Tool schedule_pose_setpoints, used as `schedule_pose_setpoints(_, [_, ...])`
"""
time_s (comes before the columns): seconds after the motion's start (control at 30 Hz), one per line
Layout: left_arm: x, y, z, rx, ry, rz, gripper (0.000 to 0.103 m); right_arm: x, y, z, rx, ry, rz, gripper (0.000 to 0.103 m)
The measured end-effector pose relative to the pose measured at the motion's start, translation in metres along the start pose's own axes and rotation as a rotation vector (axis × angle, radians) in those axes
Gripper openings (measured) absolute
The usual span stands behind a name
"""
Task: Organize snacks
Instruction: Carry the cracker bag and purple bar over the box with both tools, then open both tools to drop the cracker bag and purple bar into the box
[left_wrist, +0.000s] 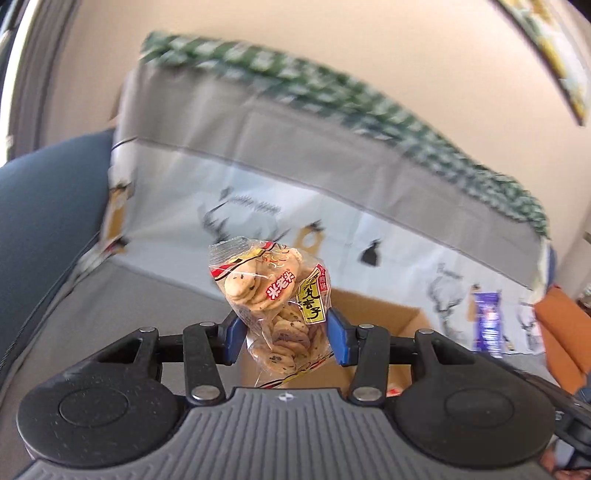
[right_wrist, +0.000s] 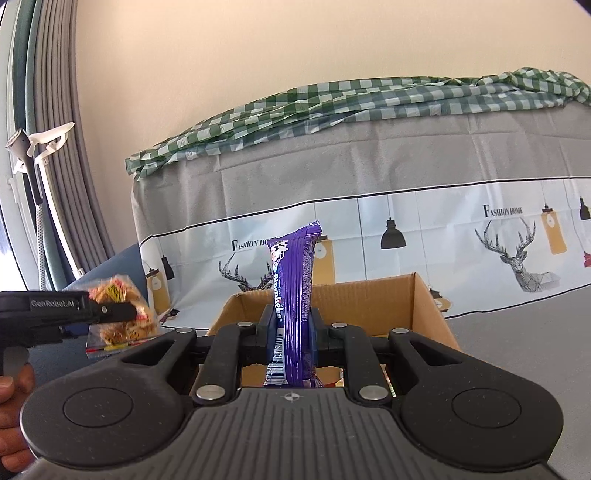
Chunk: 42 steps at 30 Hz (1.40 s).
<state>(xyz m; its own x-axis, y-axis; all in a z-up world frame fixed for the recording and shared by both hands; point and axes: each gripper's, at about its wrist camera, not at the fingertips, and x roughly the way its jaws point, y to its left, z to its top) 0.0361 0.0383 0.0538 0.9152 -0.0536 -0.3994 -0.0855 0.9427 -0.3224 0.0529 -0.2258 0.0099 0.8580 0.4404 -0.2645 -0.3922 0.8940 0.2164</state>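
Right gripper (right_wrist: 293, 338) jaws clamp purple snack pack (right_wrist: 293, 295) above cardboard box (right_wrist: 369, 299).

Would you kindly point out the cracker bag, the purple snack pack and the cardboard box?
cracker bag (left_wrist: 275, 302): left wrist view, middle of the clear wrapper.
purple snack pack (right_wrist: 293, 295): right wrist view, mid-length of the wrapper.
cardboard box (right_wrist: 373, 299): right wrist view, inner back wall.

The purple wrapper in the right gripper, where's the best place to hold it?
Grip the purple wrapper across its narrow lower middle, from the near side, as the right gripper does now. It is long, slim and upright, so a low pinch leaves the top free above the cardboard box.
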Motion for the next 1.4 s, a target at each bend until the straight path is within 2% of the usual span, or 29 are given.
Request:
schedule_pose_setpoints(0.27, [0.008, -0.056, -0.013, 0.096, -0.017, -0.127, 0.051, 0.0, -0.004, -0.001, -0.021, -0.021, -0.067, 0.018])
schedule_pose_setpoints(0.63, [0.029, -0.085, -0.026, 0.175, -0.009, -0.177, 0.052, 0.003, -0.01, -0.002, -0.018, -0.034, -0.146, 0.019])
schedule_pose_setpoints(0.67, [0.031, -0.086, -0.026, 0.184, 0.002, -0.186, 0.057, 0.003, -0.009, -0.003, -0.022, -0.032, -0.154, 0.02])
schedule_pose_setpoints(0.7, [0.032, -0.087, -0.027, 0.197, -0.002, -0.182, 0.063, 0.004, -0.009, -0.003, -0.027, -0.032, -0.168, 0.024])
schedule_pose_setpoints(0.73, [0.029, -0.086, -0.027, 0.21, -0.021, -0.17, 0.074, 0.004, -0.009, -0.003, -0.029, -0.028, -0.175, 0.032])
schedule_pose_setpoints(0.77, [0.026, -0.085, -0.026, 0.218, -0.041, -0.17, 0.08, 0.005, -0.009, -0.003, -0.022, -0.021, -0.184, 0.054])
schedule_pose_setpoints(0.8, [0.023, -0.083, -0.025, 0.221, -0.051, -0.176, 0.082, 0.005, -0.01, -0.003, -0.012, -0.02, -0.189, 0.068])
schedule_pose_setpoints(0.93, [0.008, -0.072, -0.026, 0.233, -0.064, -0.18, 0.085, 0.001, -0.015, -0.004, 0.011, -0.014, -0.192, 0.075])
schedule_pose_setpoints(0.97, [0.002, -0.071, -0.028, 0.251, -0.073, -0.175, 0.085, -0.001, -0.016, -0.004, 0.015, -0.01, -0.192, 0.081])
schedule_pose_setpoints(1.03, [-0.011, -0.069, -0.036, 0.294, -0.087, -0.148, 0.086, -0.006, -0.016, -0.005, 0.028, -0.005, -0.191, 0.091])
schedule_pose_setpoints(1.1, [-0.027, -0.066, -0.045, 0.306, -0.11, -0.106, 0.092, -0.014, -0.014, -0.006, 0.03, -0.009, -0.192, 0.1])
schedule_pose_setpoints(1.17, [-0.043, -0.061, -0.055, 0.287, -0.114, -0.073, 0.096, -0.026, -0.013, -0.008, 0.029, -0.015, -0.205, 0.102])
schedule_pose_setpoints(1.23, [-0.055, -0.059, -0.064, 0.272, -0.079, -0.048, 0.096, -0.039, -0.014, -0.013, 0.052, -0.007, -0.212, 0.102])
schedule_pose_setpoints(1.3, [-0.063, -0.058, -0.073, 0.251, -0.031, -0.02, 0.102, -0.052, -0.014, -0.019, 0.078, 0.006, -0.219, 0.102])
schedule_pose_setpoints(1.4, [-0.067, -0.059, -0.087, 0.231, 0.055, -0.009, 0.102, -0.07, -0.011, -0.027, 0.087, 0.023, -0.232, 0.102])
